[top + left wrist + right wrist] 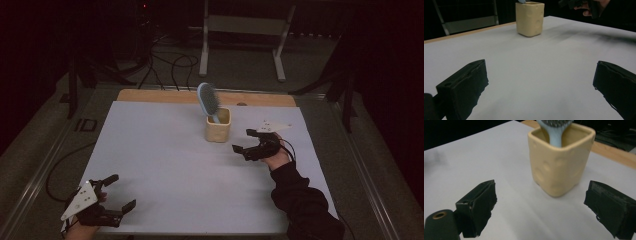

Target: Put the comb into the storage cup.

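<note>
The cup (218, 125) stood on the table (160, 160), with the brush (208, 100) upright inside. The right gripper (242, 141) was near it, jaws open and empty. The left gripper (122, 192) was open, well apart.

One cup (218, 125) is counted on the desk (165, 165), at about 12 o'clock from the desk's middle. One hairbrush (208, 100) is counted, standing inside this cup. Two grippers are counted: one left gripper (122, 192) at about 7 o'clock and one right gripper (242, 141) at about 3 o'clock. For each gripper two black jaws are counted, so four jaws in all. Two grey three-cornered plates are counted, one on each gripper. One white sheet is counted as the cover of the desk. On the floor behind the desk, several cables (170, 65) are seen, but their exact number cannot be told.
</note>
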A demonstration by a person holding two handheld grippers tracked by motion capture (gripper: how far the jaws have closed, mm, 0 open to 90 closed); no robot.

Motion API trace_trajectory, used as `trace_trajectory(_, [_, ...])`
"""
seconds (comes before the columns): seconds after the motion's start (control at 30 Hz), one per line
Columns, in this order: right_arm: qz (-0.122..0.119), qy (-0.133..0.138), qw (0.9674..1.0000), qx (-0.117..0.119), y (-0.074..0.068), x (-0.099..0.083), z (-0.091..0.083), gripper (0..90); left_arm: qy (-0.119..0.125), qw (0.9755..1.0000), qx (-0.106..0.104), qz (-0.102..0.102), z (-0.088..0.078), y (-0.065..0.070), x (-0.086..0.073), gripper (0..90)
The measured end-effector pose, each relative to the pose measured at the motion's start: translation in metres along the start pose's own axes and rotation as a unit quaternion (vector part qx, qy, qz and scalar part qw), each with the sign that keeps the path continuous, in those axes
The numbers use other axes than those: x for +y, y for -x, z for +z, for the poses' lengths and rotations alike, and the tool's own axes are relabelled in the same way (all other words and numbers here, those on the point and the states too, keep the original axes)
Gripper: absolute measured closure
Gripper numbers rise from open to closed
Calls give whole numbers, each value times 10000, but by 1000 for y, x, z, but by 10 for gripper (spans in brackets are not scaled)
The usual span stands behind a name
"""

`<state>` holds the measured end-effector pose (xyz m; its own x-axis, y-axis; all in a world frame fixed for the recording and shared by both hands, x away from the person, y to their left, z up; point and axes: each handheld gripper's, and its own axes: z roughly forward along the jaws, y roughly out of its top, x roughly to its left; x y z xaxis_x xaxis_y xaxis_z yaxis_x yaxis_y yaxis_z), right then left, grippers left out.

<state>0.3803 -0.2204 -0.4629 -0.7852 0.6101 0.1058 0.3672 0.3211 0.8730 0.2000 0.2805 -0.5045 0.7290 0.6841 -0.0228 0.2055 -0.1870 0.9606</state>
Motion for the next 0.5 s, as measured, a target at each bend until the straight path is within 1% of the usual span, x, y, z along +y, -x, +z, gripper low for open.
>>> trace_trajectory(0.1, [58, 23, 10000, -17, 0, -5, -2, 94, 5, 10000, 1, 16, 0, 0, 0, 0])
trace_trajectory(0.13, [79, 29, 10000, 17, 1, -7, -4, 94, 5, 10000, 1, 16, 0, 0, 0, 0])
trace_trajectory(0.17, [101, 4, 9999, 28, 0, -12, -7, 95, 7, 10000, -1, 9, 0, 0, 0, 0])
trace_trajectory(0.3, [126, -41, 9999, 26, -4, -22, -12, 95, 12, 10000, -3, 9, 0, 0, 1, 0])
trace_trajectory(0.5, [177, -60, 9998, -52, -9, -40, -22, 95, 11, 10000, -20, 24, 1, 0, 1, 0])
